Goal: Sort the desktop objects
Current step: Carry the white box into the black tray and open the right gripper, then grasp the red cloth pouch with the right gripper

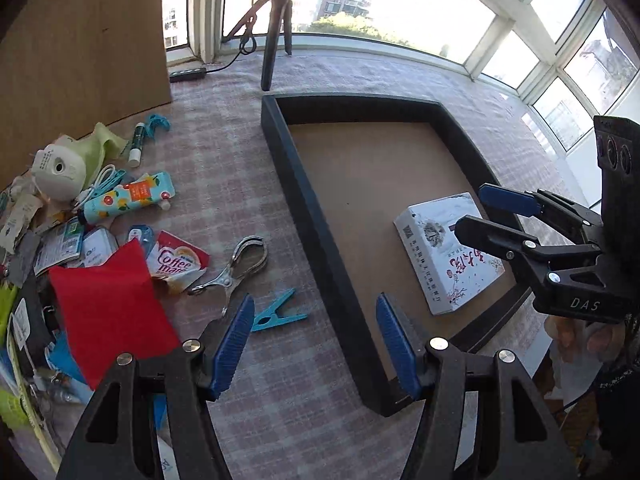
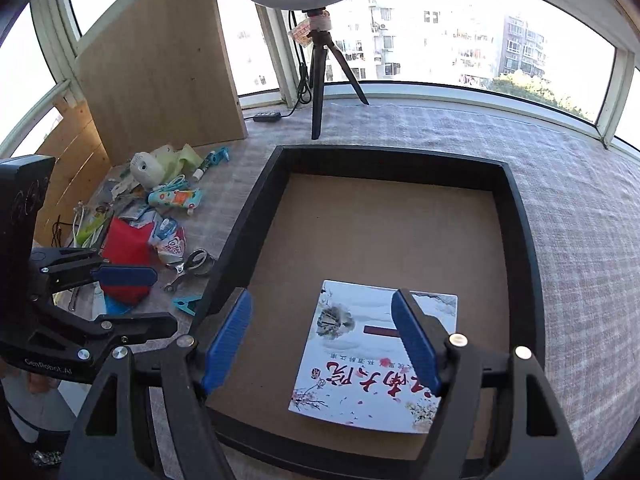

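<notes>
A white flat box (image 2: 360,364) with red calligraphy lies in the near right part of a black tray (image 2: 250,224) with a brown floor. My right gripper (image 2: 323,344) hangs open just above it, and its pads do not touch the box. In the left wrist view the box (image 1: 436,268) sits in the tray (image 1: 310,220) under the right gripper (image 1: 486,216). My left gripper (image 1: 316,346) is open and empty over the tablecloth at the tray's near left corner. A teal peg (image 1: 276,312) and a metal clip (image 1: 236,268) lie just ahead of it.
Clutter is heaped at the left: a red cloth (image 1: 108,304), a Coffee mate sachet (image 1: 176,264), a patterned tube (image 1: 128,200), a white camera (image 1: 60,172). A tripod (image 1: 272,40) stands behind the tray, with a wooden board (image 1: 80,48) at the back left.
</notes>
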Action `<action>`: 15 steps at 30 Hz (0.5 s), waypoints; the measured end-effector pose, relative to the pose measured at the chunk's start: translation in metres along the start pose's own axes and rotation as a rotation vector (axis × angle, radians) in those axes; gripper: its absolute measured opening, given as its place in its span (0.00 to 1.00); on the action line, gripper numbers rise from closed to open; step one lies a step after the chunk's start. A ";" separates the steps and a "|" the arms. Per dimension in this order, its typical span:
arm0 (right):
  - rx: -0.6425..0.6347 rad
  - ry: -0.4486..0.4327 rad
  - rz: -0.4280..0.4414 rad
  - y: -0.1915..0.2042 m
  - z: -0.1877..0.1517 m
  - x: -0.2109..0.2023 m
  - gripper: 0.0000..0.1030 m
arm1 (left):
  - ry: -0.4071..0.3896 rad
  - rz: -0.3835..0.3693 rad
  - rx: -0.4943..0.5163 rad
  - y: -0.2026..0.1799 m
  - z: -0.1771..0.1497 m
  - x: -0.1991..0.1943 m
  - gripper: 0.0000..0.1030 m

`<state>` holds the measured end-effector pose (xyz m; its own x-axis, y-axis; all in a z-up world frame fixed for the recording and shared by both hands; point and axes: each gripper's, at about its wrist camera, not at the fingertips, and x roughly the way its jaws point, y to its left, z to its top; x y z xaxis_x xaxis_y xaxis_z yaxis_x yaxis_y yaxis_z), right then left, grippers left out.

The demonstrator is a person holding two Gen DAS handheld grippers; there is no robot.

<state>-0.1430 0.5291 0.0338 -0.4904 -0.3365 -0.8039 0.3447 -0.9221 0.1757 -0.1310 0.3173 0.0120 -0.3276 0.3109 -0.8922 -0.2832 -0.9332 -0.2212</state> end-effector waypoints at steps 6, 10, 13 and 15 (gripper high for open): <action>-0.079 0.066 0.130 0.065 0.018 0.036 0.67 | -0.022 0.118 -0.170 0.085 -0.029 -0.016 0.59; -0.111 0.121 0.181 0.101 0.024 0.068 0.46 | -0.018 0.169 -0.247 0.122 -0.047 -0.018 0.58; -0.110 0.175 0.247 0.122 0.028 0.094 0.45 | -0.007 0.175 -0.263 0.136 -0.054 -0.015 0.58; -0.126 0.195 0.257 0.137 0.029 0.107 0.45 | 0.000 0.178 -0.256 0.137 -0.055 -0.012 0.58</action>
<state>-0.1714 0.3615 -0.0113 -0.2171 -0.5004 -0.8381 0.5393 -0.7771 0.3243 -0.1165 0.1758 -0.0296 -0.3517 0.1382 -0.9259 0.0150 -0.9881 -0.1532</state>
